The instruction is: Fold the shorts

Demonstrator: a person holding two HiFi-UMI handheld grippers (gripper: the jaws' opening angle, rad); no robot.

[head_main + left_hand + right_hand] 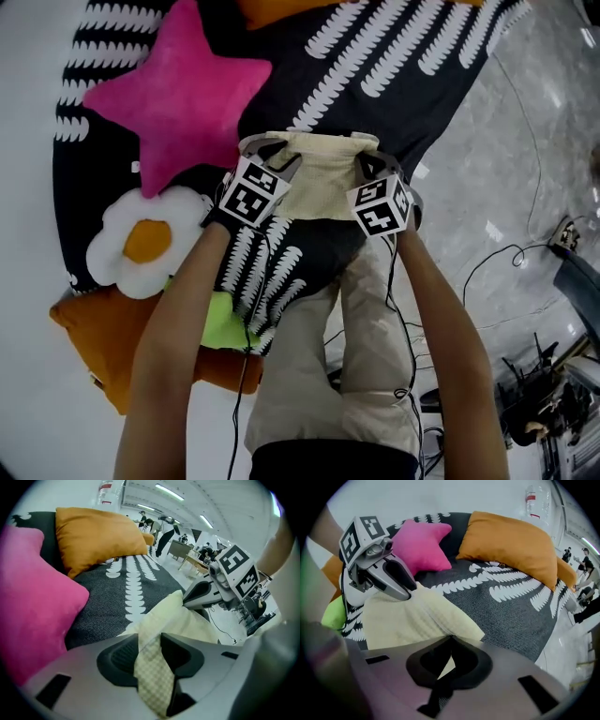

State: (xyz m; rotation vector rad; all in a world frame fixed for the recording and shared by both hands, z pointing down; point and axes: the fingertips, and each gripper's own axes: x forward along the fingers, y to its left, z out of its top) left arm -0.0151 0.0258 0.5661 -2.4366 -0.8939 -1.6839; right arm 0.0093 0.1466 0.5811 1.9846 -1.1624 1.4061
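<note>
Right now the pale yellow shorts (323, 178) lie bunched in a short band on the near part of a black cover with white leaf stripes (394, 84), stretched between the two grippers. The left gripper (150, 639) is at the band's left end. Its jaws stand apart, and a strip of the checked fabric runs through the gap between them without being squeezed. The right gripper (451, 639) is at the band's right end. Its jaws are closed tip to tip on the near edge of the fabric, and a sliver of pale cloth shows in the hollow behind the tips. Both grippers point steeply down at the cover, each held by a bare forearm. Between the two grippers the cloth bulges upward in soft folds. A pink star cushion (187, 89) lies to the left of the shorts and farther off. An orange cushion (506, 541) rests at the far side of the cover. A white flower cushion with an orange middle (145, 239) sits near left, just beside the left forearm.
</note>
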